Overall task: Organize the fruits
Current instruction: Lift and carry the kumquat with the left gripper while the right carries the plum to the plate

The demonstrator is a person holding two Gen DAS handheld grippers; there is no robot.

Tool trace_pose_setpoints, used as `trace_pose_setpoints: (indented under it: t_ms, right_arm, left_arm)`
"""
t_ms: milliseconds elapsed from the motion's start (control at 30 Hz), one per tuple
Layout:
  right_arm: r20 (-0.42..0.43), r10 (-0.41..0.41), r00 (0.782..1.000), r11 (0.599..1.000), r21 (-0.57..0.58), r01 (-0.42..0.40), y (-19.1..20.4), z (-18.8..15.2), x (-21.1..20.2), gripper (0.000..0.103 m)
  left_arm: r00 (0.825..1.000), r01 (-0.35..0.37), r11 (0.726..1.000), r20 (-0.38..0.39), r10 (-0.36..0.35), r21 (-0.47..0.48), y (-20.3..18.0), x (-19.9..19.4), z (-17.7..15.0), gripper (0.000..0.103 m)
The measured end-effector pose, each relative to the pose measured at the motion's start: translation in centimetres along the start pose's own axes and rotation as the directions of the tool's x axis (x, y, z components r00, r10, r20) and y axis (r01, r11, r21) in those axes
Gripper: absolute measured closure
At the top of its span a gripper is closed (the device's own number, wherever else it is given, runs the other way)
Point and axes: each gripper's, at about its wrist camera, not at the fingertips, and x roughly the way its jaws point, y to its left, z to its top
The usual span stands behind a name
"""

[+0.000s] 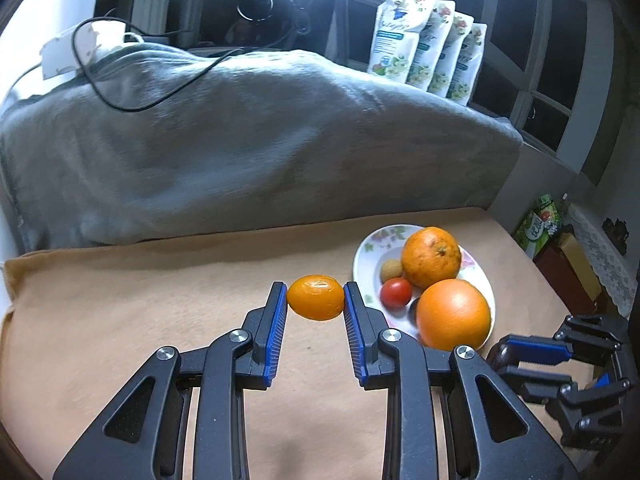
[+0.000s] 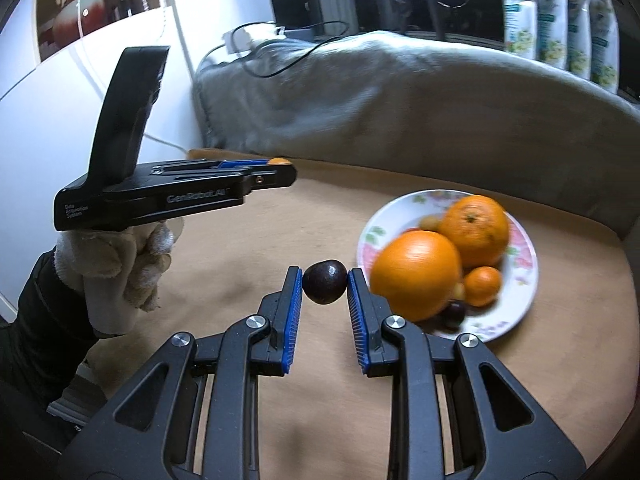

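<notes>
Mid-carry: left hand-held gripper [image 1: 315,298] clamped on small orange fruit [image 1: 315,297], right hand-held gripper [image 2: 324,282] on dark plum [image 2: 324,282]; next, probably, onto plate [image 2: 370,236], right.

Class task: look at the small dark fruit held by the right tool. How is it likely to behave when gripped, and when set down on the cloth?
The dark fruit looks round and glossy, so it may slip between the right tool pads. Set down, it would probably roll. It seems small and likely light.
</notes>
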Motion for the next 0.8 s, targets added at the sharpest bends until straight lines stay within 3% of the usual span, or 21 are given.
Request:
trace_pose_setpoints:
  t_ms: [800]
  right_arm:
    - [0.025, -0.112, 0.993, 0.988, 0.110, 0.109, -8.7, -0.7, -1.7, 0.079]
  left_arm:
    - [0.998, 0.048, 0.997, -0.031, -0.046, 0.056, -4.0, 3.5, 1.7, 0.076]
